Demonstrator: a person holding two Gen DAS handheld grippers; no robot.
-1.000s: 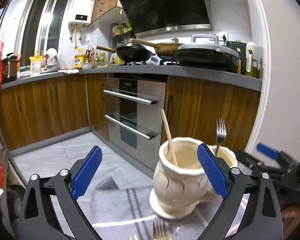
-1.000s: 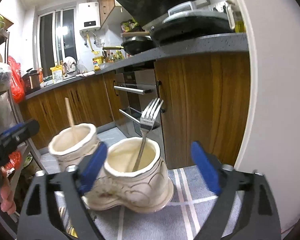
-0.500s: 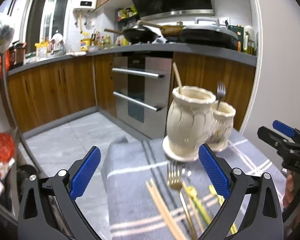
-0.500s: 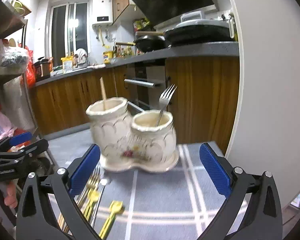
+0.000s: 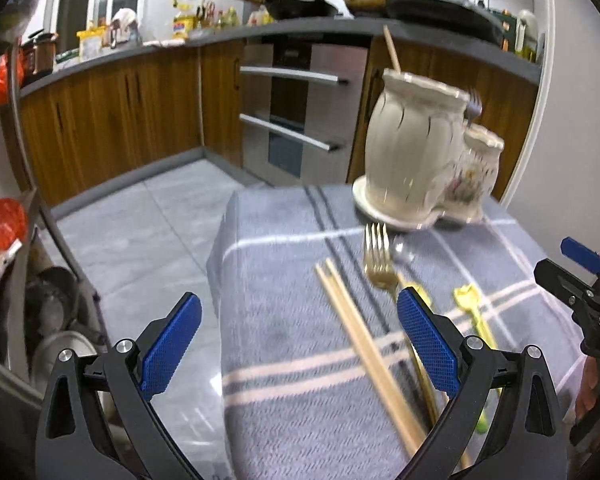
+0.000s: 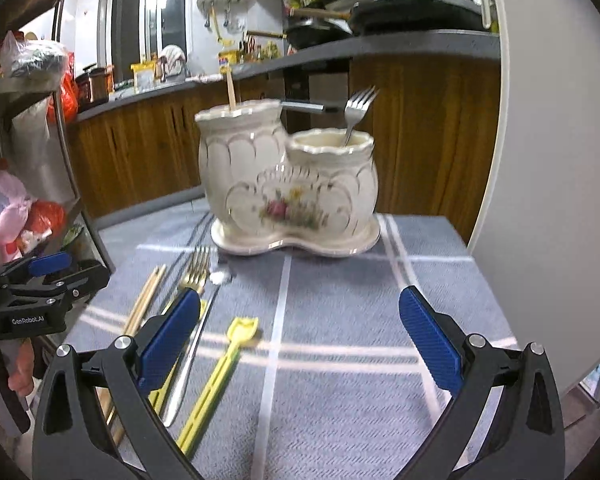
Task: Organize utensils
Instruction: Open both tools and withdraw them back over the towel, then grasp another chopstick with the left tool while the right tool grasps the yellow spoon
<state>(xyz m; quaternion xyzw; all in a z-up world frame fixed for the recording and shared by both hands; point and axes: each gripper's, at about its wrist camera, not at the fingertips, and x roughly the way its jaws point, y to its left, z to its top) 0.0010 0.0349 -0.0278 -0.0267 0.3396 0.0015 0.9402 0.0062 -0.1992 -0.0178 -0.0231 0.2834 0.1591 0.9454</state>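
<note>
On the table [image 6: 340,312], far edge, I see the holder [image 6: 288,184]: 1 fork [image 6: 356,114] in its short cup, 1 chopstick [image 6: 231,90] in the tall one. Loose on the cloth at left: 2 chopsticks [image 5: 356,328], gold fork [image 5: 378,268], spoon [image 6: 196,340], yellow utensils [image 6: 220,372]. Left tongs [image 5: 298,344] gape wide, empty. Right tongs [image 6: 300,338] likewise wide, empty, low over the cloth.

Indoor light, fairly dim; motion blur throughout; heavy fisheye bending with black corners.
</note>
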